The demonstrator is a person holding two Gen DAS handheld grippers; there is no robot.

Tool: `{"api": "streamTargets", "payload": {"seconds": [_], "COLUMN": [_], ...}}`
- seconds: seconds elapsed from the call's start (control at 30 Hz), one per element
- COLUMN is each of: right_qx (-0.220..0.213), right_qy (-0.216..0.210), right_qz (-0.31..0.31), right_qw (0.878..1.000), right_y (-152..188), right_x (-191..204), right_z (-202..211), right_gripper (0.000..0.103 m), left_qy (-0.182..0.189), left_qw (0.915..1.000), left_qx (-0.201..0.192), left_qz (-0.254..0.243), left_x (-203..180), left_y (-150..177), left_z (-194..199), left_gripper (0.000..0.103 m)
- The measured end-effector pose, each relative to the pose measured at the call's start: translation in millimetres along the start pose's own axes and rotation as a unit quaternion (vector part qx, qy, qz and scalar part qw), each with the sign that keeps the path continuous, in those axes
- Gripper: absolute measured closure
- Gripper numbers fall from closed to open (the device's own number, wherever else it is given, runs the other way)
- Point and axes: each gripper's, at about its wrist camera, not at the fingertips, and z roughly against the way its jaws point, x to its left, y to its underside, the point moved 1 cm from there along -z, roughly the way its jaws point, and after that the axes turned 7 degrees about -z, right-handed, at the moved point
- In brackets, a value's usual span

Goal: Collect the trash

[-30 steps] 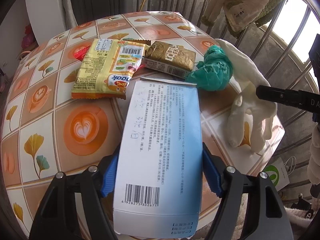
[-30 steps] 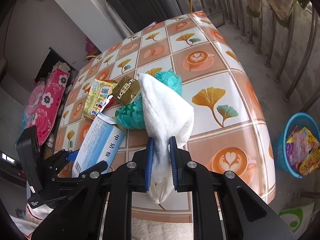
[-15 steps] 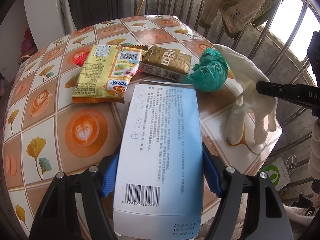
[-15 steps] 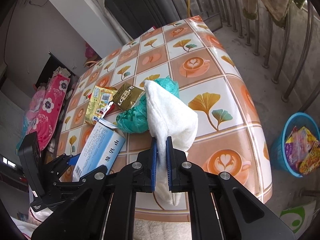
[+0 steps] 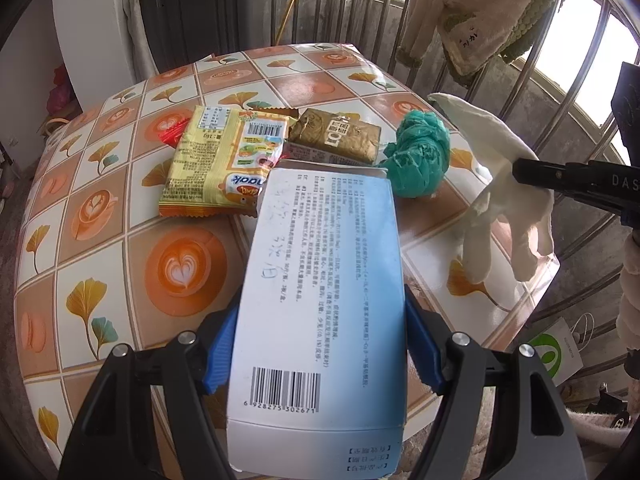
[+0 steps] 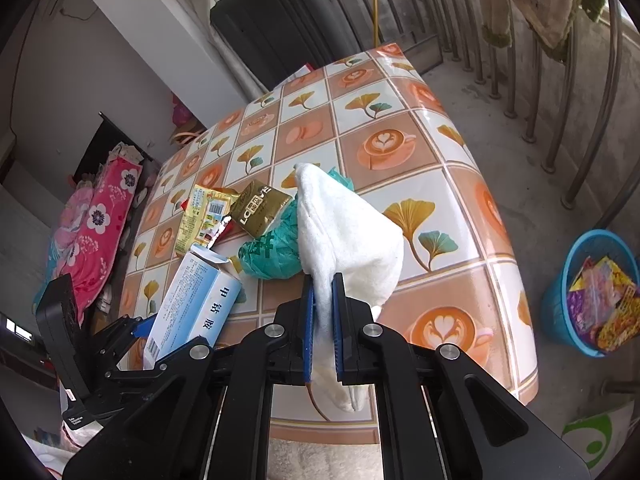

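Observation:
My left gripper (image 5: pixel 320 344) is shut on a blue and white carton box (image 5: pixel 324 280), held above the near edge of the tiled table (image 5: pixel 120 240). My right gripper (image 6: pixel 322 320) is shut on a white glove (image 6: pixel 348 240), lifted off the table; the glove also shows in the left wrist view (image 5: pixel 508 192). On the table lie a yellow snack packet (image 5: pixel 224 164), a gold packet (image 5: pixel 340 140) and a crumpled green plastic bag (image 5: pixel 420 156). The box also shows in the right wrist view (image 6: pixel 192 300).
A blue trash bin (image 6: pixel 596 292) with wrappers in it stands on the floor to the right of the table. Metal railings (image 6: pixel 560 100) run behind and beside the table. A black chair (image 5: pixel 192 12) stands at the far side.
Both grippers have risen a little with their loads. The glove now hangs clear of the table and the right jaws have closed tighter on it.

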Motion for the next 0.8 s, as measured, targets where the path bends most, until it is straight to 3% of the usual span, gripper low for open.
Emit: {"api": "streamTargets", "payload": {"seconds": [0.37,0.8], "right_qx": [-0.012,-0.013], "right_qy": [-0.020,-0.050], "right_qz": [0.003,0.014], "right_qw": [1.000,0.999], "right_y": [-3.4,-24.6], "right_x": [4.8,19.5], "right_z": [10.5,26.3], "right_gripper": [0.096,0.096], "left_qy": [-0.013,-0.030], "left_qw": [0.9993,0.9931], "left_qx": [-0.034,-0.093], "left_qz": [0.010,0.065], "left_x": [4.5,20.6], "left_y": [-4.1,-8.8], "left_z": [25.9,61.5], "left_gripper": [0.033,0.033]}}
